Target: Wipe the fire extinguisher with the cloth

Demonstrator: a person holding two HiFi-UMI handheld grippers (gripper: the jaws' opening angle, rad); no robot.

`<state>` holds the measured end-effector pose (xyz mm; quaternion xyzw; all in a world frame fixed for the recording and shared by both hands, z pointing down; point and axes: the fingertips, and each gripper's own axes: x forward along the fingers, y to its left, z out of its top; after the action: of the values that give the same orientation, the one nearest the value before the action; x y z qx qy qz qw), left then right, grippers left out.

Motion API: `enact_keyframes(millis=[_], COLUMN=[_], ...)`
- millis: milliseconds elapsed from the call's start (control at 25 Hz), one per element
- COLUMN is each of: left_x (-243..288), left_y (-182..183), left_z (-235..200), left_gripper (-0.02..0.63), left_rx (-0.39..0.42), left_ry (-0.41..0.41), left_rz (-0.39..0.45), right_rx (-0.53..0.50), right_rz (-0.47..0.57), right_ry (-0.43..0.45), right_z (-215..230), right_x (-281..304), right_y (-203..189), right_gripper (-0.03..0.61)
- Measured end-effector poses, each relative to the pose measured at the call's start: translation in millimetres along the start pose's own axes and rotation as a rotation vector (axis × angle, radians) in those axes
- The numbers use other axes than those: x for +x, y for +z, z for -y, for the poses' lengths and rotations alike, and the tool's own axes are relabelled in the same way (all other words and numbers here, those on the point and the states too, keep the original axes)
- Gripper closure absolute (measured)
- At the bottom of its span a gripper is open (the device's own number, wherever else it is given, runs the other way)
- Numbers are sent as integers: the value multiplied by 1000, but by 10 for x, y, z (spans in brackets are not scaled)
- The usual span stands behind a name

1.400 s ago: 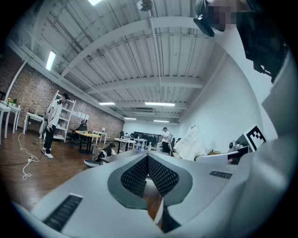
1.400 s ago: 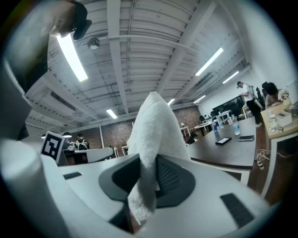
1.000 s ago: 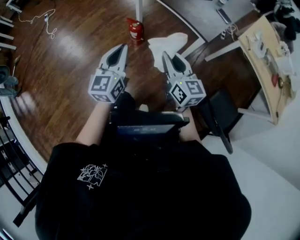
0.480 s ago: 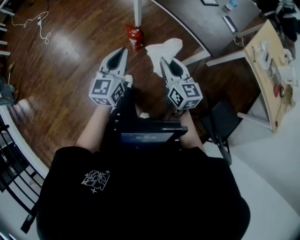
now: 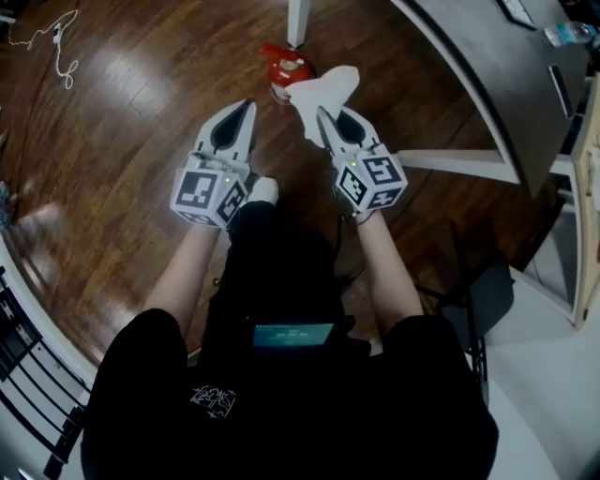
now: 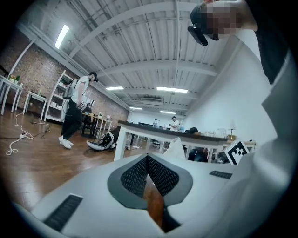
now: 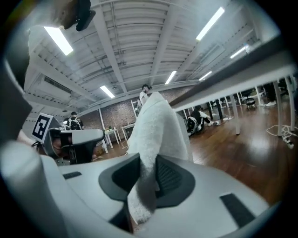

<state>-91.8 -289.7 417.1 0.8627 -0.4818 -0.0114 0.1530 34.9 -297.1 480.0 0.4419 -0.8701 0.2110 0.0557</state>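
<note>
In the head view a small red fire extinguisher [image 5: 285, 66] stands on the wooden floor beside a white table leg [image 5: 298, 21]. My right gripper [image 5: 322, 112] is shut on a white cloth [image 5: 323, 92], which hangs out past its tips and partly covers the extinguisher's right side. The right gripper view shows the cloth [image 7: 158, 125] pinched between the jaws of the right gripper [image 7: 148, 173]. My left gripper [image 5: 251, 103] is shut with nothing in it, just left of and short of the extinguisher. In its own view the left gripper [image 6: 148, 158] has its jaws together.
A dark desk [image 5: 497, 66] with white legs runs along the upper right. A white cable [image 5: 52, 42] lies on the floor at the upper left. A black chair [image 5: 469, 300] stands at my right, and a railing [image 5: 23, 366] at the lower left. Other people stand far off.
Both grippers have come closer to the extinguisher. The cloth in the right gripper now reaches the extinguisher's side; before, it hung apart to its right.
</note>
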Motion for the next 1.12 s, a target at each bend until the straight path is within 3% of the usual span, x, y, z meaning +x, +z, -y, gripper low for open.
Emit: enact_keyframes(millis=[160, 280, 480, 680, 800, 920, 1000, 1120], left_x=[460, 586, 389, 236, 260, 226, 169, 108], left_y=[-967, -1486, -2016, -2149, -2068, -2102, -2147, -2123], left_z=[-521, -814, -1100, -1103, -970, -926, -950, -975], left_gripper=[615, 615, 615, 615, 615, 615, 615, 615], left_rx=[34, 51, 61, 43, 22, 39, 23, 5], left_ry=[-4, 3, 20, 48, 20, 17, 25, 41], left_rz=[39, 64, 83, 104, 135, 128, 126, 143], right_rx=[-26, -43, -99, -65, -142, -203, -226, -135], right_rz=[46, 90, 186, 265, 249, 238, 164, 18], right_ry=[15, 4, -44, 64, 47, -39, -73, -122], right_z=[490, 939, 1735, 1711, 1561, 1650, 1746, 2039], right_x=[716, 1092, 1315, 1484, 1600, 1541, 1576, 1819], right_y=[-769, -1151, -1030, -676, -828, -1297, -1828, -2690], right_gripper=[471, 472, 476, 479, 483, 491, 491, 491])
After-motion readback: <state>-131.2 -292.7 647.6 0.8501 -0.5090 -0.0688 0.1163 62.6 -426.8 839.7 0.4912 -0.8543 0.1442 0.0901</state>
